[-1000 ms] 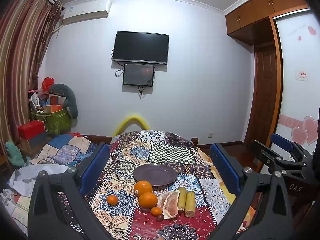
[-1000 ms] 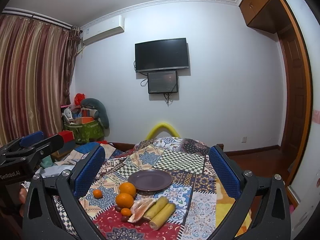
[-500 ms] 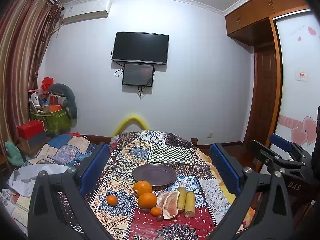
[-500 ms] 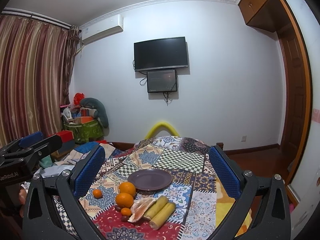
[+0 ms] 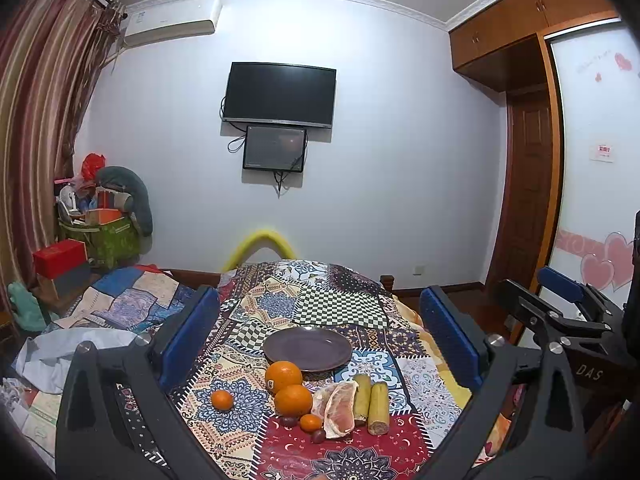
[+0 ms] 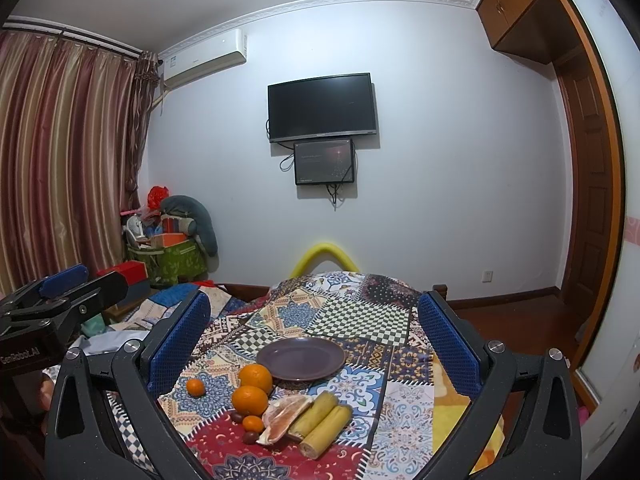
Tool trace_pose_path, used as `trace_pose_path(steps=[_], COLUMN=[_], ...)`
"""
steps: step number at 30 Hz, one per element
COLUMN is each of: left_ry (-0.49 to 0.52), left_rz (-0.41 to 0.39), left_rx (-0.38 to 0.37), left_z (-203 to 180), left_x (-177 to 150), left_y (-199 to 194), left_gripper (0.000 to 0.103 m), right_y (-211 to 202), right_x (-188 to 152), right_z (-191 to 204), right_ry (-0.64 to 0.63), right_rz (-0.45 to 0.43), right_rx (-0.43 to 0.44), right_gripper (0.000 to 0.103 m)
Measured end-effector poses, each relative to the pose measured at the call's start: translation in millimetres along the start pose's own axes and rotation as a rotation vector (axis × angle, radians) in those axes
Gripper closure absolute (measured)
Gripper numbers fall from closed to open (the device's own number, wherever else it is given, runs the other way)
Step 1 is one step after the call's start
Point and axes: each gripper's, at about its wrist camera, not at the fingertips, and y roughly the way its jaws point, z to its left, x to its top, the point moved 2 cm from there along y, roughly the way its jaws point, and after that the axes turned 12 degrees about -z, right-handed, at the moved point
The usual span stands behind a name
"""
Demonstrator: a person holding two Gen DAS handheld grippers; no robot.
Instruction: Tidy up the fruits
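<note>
On a patchwork-covered table [image 5: 340,308] sit one purple plate [image 5: 307,349], two large oranges [image 5: 283,376], two small tangerines [image 5: 222,400], one pomelo wedge [image 5: 338,402] and two sugarcane pieces [image 5: 378,402]. The left gripper [image 5: 320,336] and right gripper [image 6: 314,340] hover with jaws spread wide, holding nothing.

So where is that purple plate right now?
In both views the purple plate sits mid-table on the patchwork cloth, just behind the two big oranges.

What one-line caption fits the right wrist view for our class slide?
Open right gripper held above a patchwork cloth with an empty purple plate, oranges and sugarcane pieces.
</note>
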Motion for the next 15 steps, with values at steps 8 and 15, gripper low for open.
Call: trace_pose_path(steps=[8,15], left_ry=[0.0,0.001], left_rz=[0.0,-0.001], left_rx=[-0.001,-0.001], left_z=[-0.8,0.0], left_x=[0.5,1.9], left_y=[-0.8,-1.7], left_gripper=[0.002,0.002], right_y=[-0.4,-0.4], right_x=[-0.9,-0.6], right_z=[0.1,0.5], right_ry=[0.004,0.006], right_rz=[0.0,0.002], right_rx=[0.002,0.003], right_gripper=[0.0,0.0])
